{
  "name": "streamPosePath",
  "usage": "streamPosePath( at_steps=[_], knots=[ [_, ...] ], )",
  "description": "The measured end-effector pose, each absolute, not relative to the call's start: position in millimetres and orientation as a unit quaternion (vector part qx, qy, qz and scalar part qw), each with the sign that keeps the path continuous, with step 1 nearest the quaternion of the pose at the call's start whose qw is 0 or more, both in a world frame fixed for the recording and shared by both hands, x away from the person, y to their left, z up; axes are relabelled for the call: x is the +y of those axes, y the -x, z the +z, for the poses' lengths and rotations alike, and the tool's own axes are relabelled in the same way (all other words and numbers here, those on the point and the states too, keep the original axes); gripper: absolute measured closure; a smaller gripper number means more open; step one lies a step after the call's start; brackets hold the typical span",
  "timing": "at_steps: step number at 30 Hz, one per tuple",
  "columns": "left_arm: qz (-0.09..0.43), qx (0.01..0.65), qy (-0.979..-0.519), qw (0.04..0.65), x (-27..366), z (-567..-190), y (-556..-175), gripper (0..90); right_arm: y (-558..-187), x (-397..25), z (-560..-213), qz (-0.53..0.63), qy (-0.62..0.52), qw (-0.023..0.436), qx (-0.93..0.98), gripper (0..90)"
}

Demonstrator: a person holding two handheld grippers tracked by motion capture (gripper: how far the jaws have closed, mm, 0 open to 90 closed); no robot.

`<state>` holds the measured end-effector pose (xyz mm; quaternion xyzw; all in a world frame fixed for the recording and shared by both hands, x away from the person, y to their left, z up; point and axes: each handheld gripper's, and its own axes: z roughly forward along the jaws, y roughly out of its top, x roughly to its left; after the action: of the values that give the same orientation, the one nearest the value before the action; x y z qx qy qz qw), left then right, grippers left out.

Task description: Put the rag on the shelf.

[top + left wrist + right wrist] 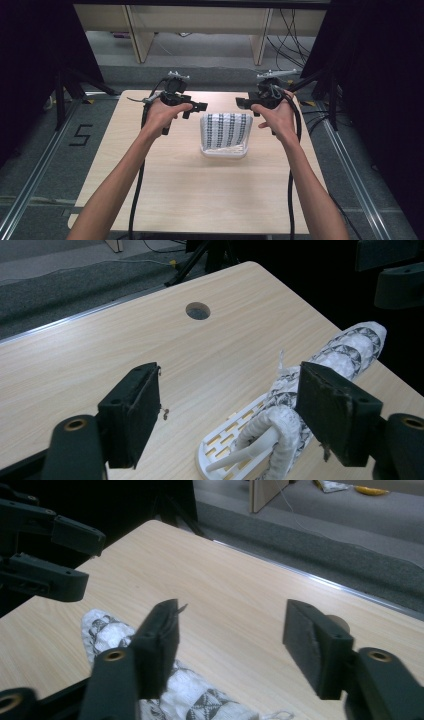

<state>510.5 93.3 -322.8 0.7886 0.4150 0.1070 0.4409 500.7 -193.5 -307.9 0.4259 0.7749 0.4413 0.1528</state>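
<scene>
two bare forearms come in from the bottom of the high view, each hand holding a gripper above the far half of the bench. between the hands lies a white slatted tray with a patterned black-and-white cloth rolled or bundled on it; the tray sits flat on the bench a little beyond its middle. the left gripper hangs just left of the cloth's far end, its jaws standing wide apart with nothing between them; in the left gripper view the cloth and tray lie below and beyond the jaws, apparently untouched, though the right-hand jaw overlaps the cloth there. the right gripper hangs just right of the cloth, jaws likewise spread wide and empty, with the cloth below its left-hand jaw. a round hole is cut in the bench near its far edge.
</scene>
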Motion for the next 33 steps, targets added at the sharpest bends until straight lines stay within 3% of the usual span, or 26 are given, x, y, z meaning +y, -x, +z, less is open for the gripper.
streamPosePath(
  at_steps=[1, 4, 6, 10, 33],
  knots=[
    [0.109, 0.416, -0.789, 0.438, 93, -322, -508, 21.9, -500, -193, -307, 0.442, -0.428, 0.159, 0.772, 32.7],
    [0.110, 0.410, -0.794, 0.435, 92, -323, -504, 20.4, -499, -193, -307, 0.440, -0.436, 0.157, 0.770, 24.5],
    [0.111, 0.409, -0.795, 0.433, 92, -323, -503, 20.3, -499, -193, -306, 0.436, -0.432, 0.165, 0.772, 23.2],
    [0.114, 0.405, -0.796, 0.434, 93, -323, -497, 15.8, -493, -193, -304, 0.438, -0.436, 0.163, 0.769, 23.0],
    [0.114, 0.384, -0.791, 0.462, 108, -324, -464, 15.8, -466, -194, -303, 0.458, -0.421, 0.169, 0.765, 22.8]
  ],
)
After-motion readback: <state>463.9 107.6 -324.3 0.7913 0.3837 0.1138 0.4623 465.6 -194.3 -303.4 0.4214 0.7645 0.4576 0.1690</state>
